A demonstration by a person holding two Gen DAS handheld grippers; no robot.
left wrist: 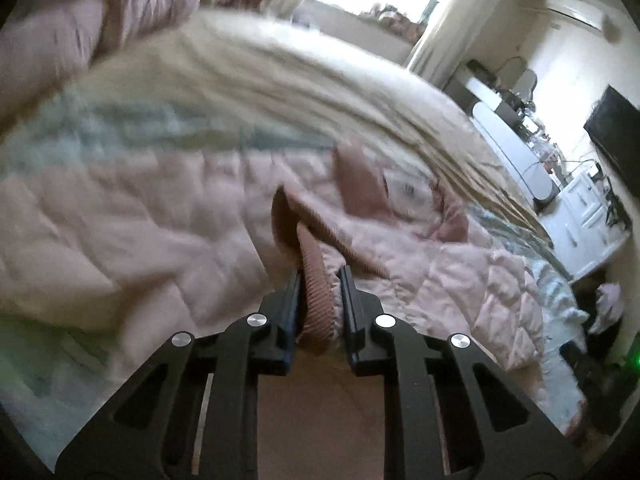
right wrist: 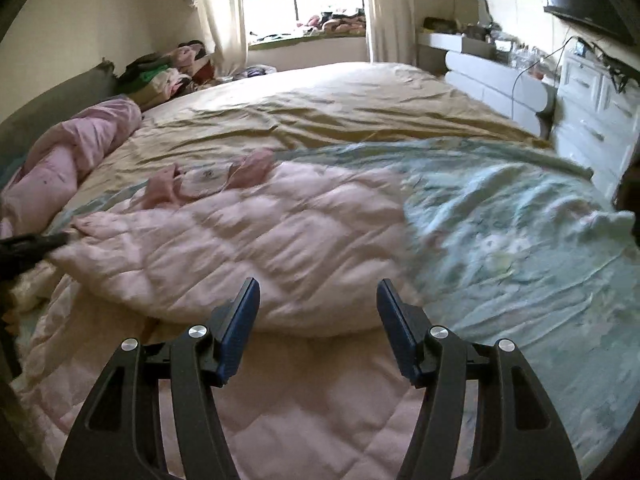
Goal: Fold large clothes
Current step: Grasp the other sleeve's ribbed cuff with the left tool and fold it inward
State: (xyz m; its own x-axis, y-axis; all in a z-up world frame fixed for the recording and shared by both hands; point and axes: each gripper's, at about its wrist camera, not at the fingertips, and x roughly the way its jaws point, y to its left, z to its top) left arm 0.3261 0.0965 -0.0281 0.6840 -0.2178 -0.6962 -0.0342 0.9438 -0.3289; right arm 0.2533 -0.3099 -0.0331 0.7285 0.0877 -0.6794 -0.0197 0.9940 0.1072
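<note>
A ribbed pink cuff (left wrist: 318, 300) of the quilted pink jacket (right wrist: 248, 248), spread on the bed (right wrist: 360, 96), is pinched by the closed left claw (left wrist: 320, 280). Nothing is held by the half-open right claw (right wrist: 318, 300). Much of the left view is blurred.

Motion blur smears the pink quilted jacket (left wrist: 140, 208) and bedsheet (left wrist: 280, 80).

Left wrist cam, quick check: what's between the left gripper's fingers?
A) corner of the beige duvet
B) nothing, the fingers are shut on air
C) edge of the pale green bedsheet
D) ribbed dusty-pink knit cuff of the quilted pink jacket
D. The left gripper is shut on the ribbed dusty-pink knit cuff, which bulges out between the two black fingers, with the quilted pink jacket spread on the bed beyond.
</note>
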